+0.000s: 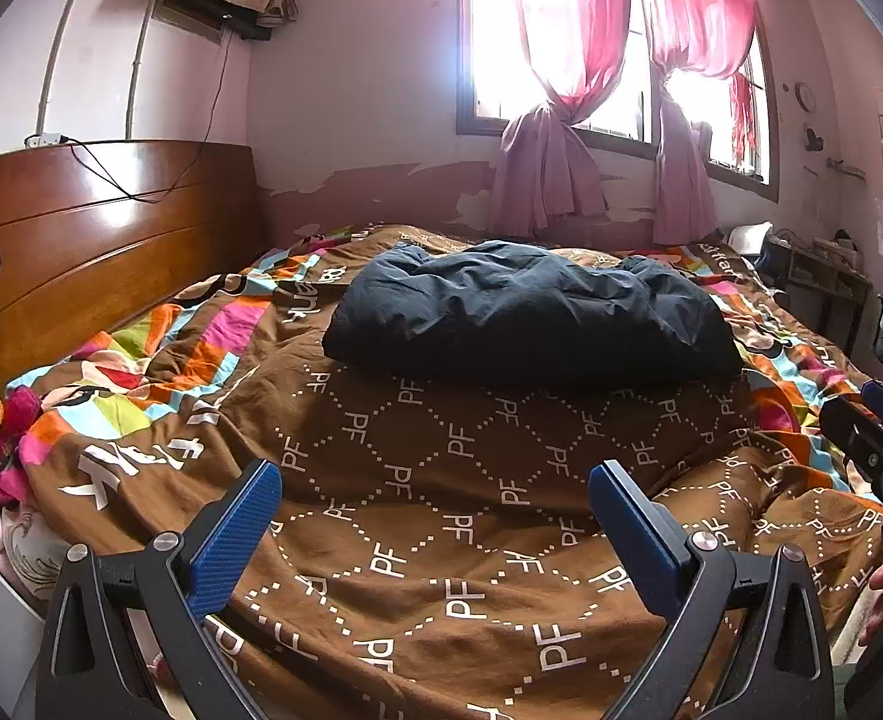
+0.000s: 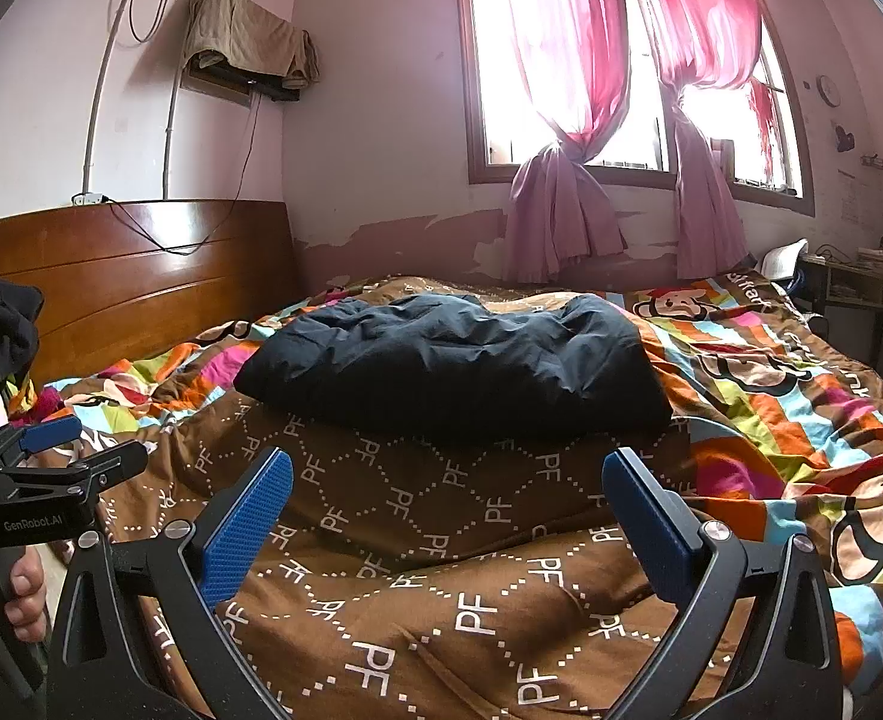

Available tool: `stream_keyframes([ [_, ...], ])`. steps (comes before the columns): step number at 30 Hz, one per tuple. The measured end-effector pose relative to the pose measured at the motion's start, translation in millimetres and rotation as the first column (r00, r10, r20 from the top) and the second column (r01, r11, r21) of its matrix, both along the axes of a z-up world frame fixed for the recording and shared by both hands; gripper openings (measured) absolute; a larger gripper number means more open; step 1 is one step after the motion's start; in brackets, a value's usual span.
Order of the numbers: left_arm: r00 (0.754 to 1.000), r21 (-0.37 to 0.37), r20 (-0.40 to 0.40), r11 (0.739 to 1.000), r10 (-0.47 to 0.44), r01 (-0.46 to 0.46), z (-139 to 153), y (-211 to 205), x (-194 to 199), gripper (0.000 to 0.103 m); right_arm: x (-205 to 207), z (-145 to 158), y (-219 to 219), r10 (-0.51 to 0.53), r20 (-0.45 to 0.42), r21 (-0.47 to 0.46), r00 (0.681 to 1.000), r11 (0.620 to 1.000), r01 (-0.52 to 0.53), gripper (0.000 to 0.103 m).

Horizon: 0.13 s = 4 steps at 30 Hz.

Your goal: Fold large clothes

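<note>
So we've got the dark jacket (image 1: 525, 312) sitting in a puffy heap in the middle of the frame, on top of the patterned bedspread (image 1: 441, 510), and it's well apart from both claws. Our left gripper (image 1: 435, 516) has its fingers spread wide with nothing between them, and the right gripper (image 2: 447, 510) is the same, wide apart and empty, both hovering over the brown part of the bedspread at the bottom of the frame. The biggest risk we see is grabbing bedspread along with jacket, since the near edge of the heap sinks right into those loose wrinkles. It's also so bunched up that we can't tell where a sleeve or hem is, so we could easily pinch a random fold and just drag the whole lump instead of opening it out. The fabric looks thick and slippery-ish too, so a shallow pinch might slide off mid-lift.
</note>
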<state>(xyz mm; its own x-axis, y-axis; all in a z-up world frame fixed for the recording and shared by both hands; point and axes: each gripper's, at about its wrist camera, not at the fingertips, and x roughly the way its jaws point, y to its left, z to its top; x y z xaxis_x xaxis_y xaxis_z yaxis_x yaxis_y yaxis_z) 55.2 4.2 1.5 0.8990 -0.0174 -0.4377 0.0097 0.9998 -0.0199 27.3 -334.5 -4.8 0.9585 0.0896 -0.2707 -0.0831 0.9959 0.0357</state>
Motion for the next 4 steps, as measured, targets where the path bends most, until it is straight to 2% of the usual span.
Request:
stream_keyframes([
  [4,1.000,0.007,0.003,1.000,0.006,-0.006,-0.1,0.6,0.7,0.103,-0.8,-0.8,-3.4,0.002,-0.005,-0.001,1.000,1.000,-0.002,0.102],
])
